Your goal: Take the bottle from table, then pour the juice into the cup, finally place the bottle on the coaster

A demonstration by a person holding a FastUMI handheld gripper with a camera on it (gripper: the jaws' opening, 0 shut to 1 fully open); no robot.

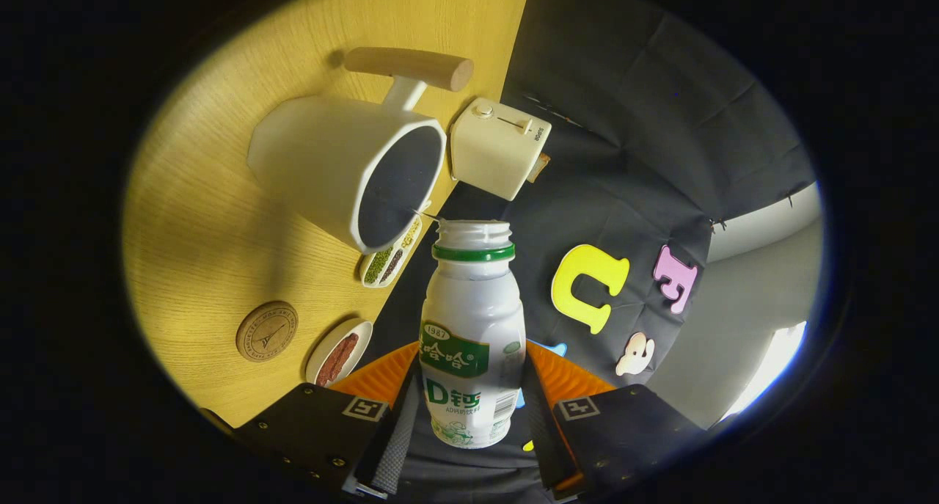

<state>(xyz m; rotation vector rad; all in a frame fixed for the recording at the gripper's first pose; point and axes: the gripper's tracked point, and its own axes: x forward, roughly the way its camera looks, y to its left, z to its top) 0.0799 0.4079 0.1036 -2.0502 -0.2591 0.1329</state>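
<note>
the smooth plastic bottle is clamped between both fingers of the gripper, its base hidden; the matte cup's dark inside is unreadable.

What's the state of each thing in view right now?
gripper: shut on the bottle, rolled sideways
bottle: uncapped, held between the fingers, mouth close to the cup's rim
cup: on the table, mouth towards the bottle; contents hard to tell
coaster: flat on the table, bare
toaster: beyond the cup, something brown sticking out of a slot
</note>
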